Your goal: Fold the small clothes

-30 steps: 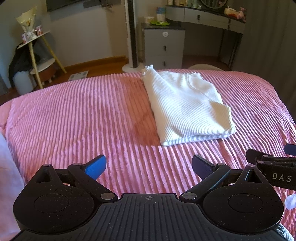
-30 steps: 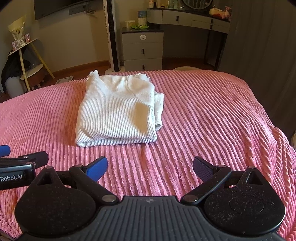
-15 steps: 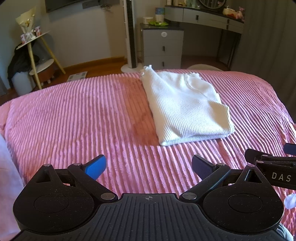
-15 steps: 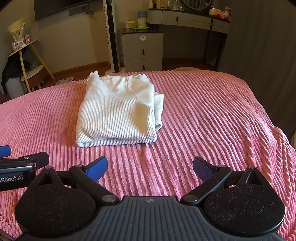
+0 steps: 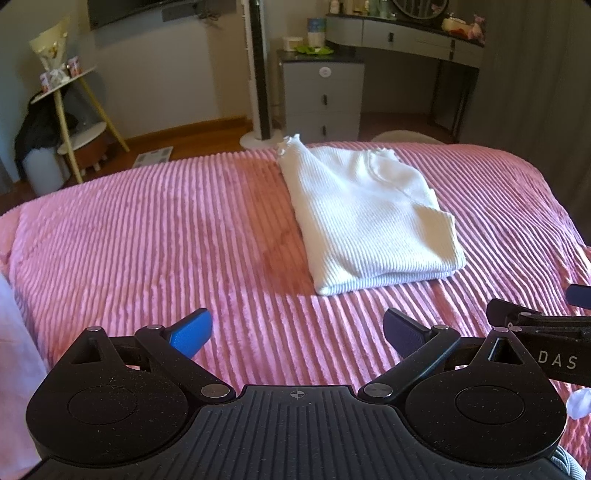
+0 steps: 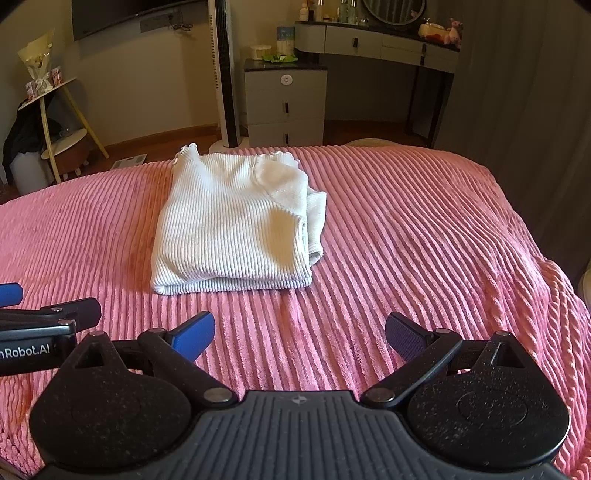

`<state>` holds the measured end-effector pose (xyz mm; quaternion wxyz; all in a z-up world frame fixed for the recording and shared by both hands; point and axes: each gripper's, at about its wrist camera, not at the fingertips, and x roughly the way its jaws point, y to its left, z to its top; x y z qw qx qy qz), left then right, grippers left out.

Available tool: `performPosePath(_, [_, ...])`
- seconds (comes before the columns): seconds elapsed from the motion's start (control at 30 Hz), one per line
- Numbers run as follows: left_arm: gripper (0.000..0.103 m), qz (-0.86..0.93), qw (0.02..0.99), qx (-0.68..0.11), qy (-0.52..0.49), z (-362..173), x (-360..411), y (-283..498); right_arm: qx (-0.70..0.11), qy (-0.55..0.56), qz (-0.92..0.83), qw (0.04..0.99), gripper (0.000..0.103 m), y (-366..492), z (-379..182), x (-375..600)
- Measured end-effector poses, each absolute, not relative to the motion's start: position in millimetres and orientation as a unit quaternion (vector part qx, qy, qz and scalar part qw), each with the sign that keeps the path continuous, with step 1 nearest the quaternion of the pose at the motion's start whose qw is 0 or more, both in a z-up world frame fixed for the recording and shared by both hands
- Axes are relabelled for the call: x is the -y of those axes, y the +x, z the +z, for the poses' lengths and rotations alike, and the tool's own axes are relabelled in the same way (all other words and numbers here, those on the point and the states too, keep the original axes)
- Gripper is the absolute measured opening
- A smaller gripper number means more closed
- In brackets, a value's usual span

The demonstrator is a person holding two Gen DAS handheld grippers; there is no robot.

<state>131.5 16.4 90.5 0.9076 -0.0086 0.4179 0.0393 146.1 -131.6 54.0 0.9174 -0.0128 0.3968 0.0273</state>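
Observation:
A white ribbed sweater (image 5: pixel 369 218) lies folded into a neat rectangle on the pink ribbed bedspread (image 5: pixel 166 229). It also shows in the right wrist view (image 6: pixel 232 225), with a sleeve edge sticking out at its right side. My left gripper (image 5: pixel 297 330) is open and empty, held above the bedspread short of the sweater's near edge and to its left. My right gripper (image 6: pixel 300 332) is open and empty, short of the sweater and to its right. Each gripper's side shows at the edge of the other's view.
Beyond the bed stand a grey drawer unit (image 5: pixel 321 99), a tower fan (image 5: pixel 258 74), a dressing table (image 5: pixel 406 33) and a small side table (image 5: pixel 70 110). A dark curtain (image 6: pixel 535 110) hangs at the right. Pale cloth (image 5: pixel 14 369) sits at the left edge.
Both grippers have barely shifted; the sweater lies the same and both stay open.

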Motion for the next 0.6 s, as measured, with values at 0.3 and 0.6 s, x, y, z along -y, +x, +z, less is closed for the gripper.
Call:
performPosePath(0.3, [0.102,0.037,0.907,-0.419,-0.006,90.1,-15.5,132.8,-0.396,-0.015,0.027,0.918,0.099,146.9,55.2,132.2])
performPosePath(0.6, [0.102,0.018,0.911,-0.411,-0.027,94.0,-15.1,133.1,-0.392,-0.018,0.026,0.919,0.099,146.7,56.2,131.2])
